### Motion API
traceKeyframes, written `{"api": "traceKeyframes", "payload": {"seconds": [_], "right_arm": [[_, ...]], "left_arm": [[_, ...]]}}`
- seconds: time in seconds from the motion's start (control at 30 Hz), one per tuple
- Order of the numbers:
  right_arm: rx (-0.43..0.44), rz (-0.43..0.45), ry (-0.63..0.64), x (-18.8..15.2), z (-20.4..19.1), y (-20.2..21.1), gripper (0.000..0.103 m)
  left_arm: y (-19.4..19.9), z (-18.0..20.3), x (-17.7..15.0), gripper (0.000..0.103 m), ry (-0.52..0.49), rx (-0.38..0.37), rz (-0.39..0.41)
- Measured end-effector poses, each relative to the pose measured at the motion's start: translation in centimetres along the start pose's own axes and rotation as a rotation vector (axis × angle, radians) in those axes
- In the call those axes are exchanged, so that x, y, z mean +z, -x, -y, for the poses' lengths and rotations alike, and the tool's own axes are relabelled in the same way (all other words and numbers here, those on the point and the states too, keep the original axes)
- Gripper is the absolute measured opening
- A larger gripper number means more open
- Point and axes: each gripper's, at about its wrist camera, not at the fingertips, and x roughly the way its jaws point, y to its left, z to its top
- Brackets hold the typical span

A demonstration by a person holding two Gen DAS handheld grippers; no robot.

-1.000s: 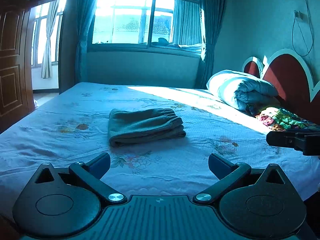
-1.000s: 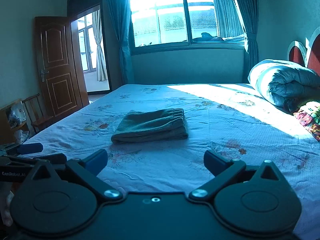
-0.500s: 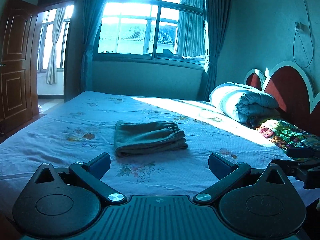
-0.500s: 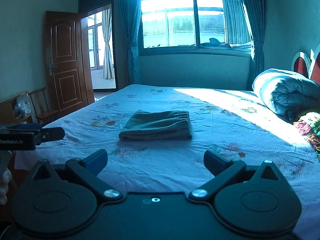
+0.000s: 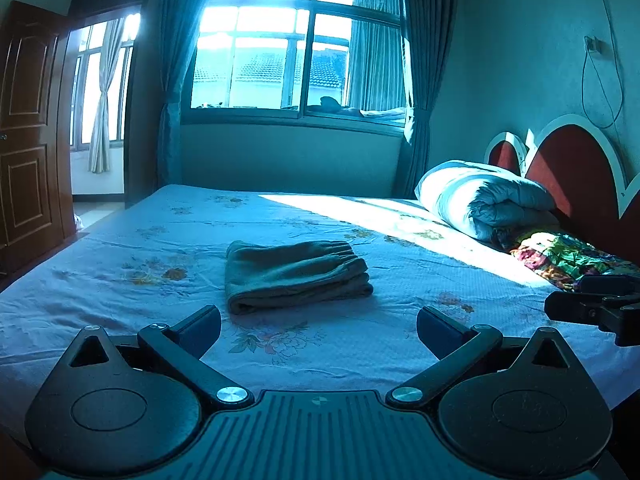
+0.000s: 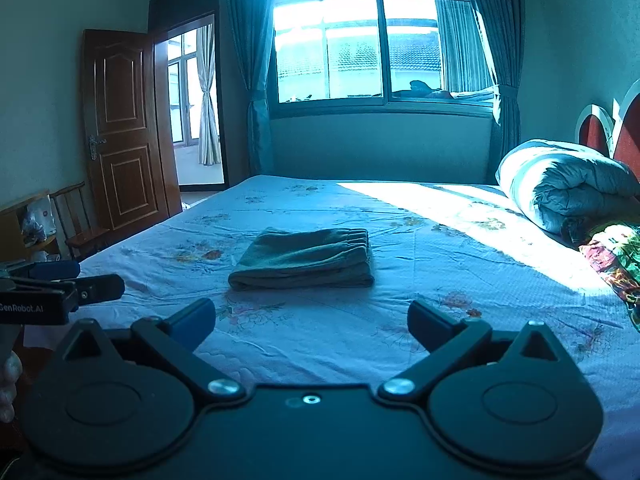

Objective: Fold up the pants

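I hold two grippers low over the near edge of a bed [image 5: 120, 280]. My left gripper [image 5: 319, 328] has its jaws spread wide, holding nothing. My right gripper [image 6: 312, 322] is the same, jaws wide apart and empty. Each gripper shows at the edge of the other's view, level with it and apart from it.

The pants [image 5: 294, 276] lie folded into a compact grey-green bundle near the middle of the bed, well ahead of both grippers and touched by neither. The elastic waistband is on top, toward the right end; the rounded fold faces left.

The bed wears a pale blue sheet printed with flowers, lightly wrinkled. A broad band of sunlight crosses its far right part. At the right, a rolled grey and white quilt [image 5: 484, 196] rests against a red headboard [image 5: 572, 168] with white curved trim, and a brightly patterned cloth [image 5: 560, 254] lies just beside the quilt.

Beyond the bed is a wide window [image 6: 380, 40] with dark curtains drawn to each side. To the left a brown panelled door [image 6: 120, 128] stands open onto a bright room. A wooden chair [image 6: 80, 220] sits near that door.
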Motion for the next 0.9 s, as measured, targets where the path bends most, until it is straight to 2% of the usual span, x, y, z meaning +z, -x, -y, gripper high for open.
{"api": "traceKeyframes", "payload": {"seconds": [0.9], "right_arm": [[-0.007,0.020,0.011,0.45,-0.09,0.32,0.097]], "left_arm": [[0.26,0.44,0.06,0.103,-0.009,-0.006,0.019]]}}
